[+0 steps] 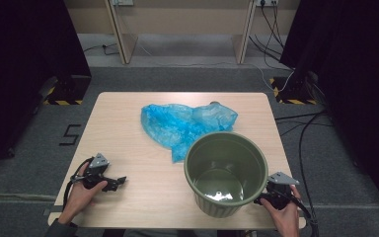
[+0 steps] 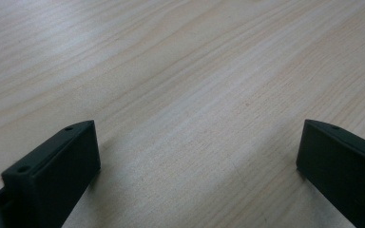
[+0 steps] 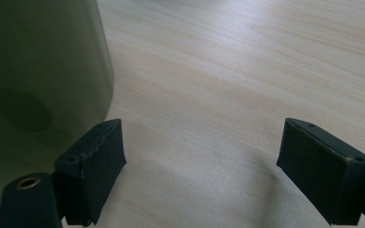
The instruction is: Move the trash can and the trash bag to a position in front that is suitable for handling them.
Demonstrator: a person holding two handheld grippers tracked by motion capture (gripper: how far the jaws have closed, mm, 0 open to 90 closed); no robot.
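- Nearest the camera, my right tool [image 1: 265,197] rests at the near right edge of the surface [image 1: 128,123], jaws wide apart with nothing between them, just beside the green bucket [image 1: 225,173]
- From the right gripper view the bucket's wall [image 3: 43,71] stands just left of my left-hand jaw; I cannot tell whether they touch
- My left tool [image 1: 114,183] lies at the near left, jaws likewise apart over bare wood, well clear of everything
- I judge the bucket stiff, light and smooth-walled, so slippery on the side; its rim looks the best place to pinch
- Beyond it, a blue plastic bag [image 1: 182,123] lies crumpled mid-surface, partly behind the bucket; soft, flimsy, easy to snag; I'd take a raised fold
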